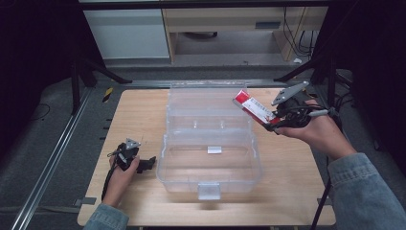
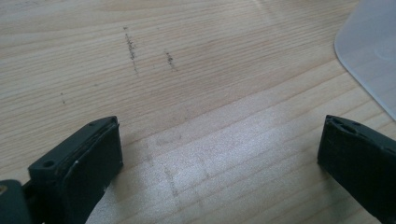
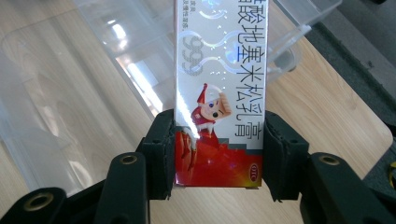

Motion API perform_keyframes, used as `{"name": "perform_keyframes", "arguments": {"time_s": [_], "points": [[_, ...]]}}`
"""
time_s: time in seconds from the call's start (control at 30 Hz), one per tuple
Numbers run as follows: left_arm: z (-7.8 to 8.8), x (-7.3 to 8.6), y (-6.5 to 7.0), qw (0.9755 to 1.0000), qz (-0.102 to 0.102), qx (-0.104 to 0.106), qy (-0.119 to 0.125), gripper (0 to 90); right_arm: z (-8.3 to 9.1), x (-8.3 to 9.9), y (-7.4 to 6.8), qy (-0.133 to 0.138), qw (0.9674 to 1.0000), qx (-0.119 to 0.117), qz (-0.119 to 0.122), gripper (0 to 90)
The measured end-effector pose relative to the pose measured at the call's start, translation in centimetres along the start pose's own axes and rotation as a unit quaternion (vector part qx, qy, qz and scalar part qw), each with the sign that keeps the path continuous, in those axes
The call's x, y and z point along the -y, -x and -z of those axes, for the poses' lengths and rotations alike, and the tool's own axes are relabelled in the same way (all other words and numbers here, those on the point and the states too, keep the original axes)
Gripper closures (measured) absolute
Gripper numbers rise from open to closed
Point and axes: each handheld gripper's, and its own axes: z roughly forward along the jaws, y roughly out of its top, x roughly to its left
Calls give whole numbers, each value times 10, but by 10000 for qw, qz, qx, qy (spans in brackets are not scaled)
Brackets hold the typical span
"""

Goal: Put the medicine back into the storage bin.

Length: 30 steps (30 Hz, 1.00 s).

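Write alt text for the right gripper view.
The right claw clamps a red and white cardboard medicine box by its red end, both black jaws pressed to its sides. Behind it lie an open clear plastic storage case and the light wooden table.
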Motion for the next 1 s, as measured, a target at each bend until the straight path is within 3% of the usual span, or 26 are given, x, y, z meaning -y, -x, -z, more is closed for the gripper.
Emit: {"name": "perform_keyframes", "arguments": {"time_s": [0.33,1.0], "points": [[0,0,0,10000,10,2,11,0,-16,-22,-18,21,9992,-227,314,516],[0,0,0,10000,6,0,10,0,-40,-52,-56,14,9945,-617,841,516]]}}
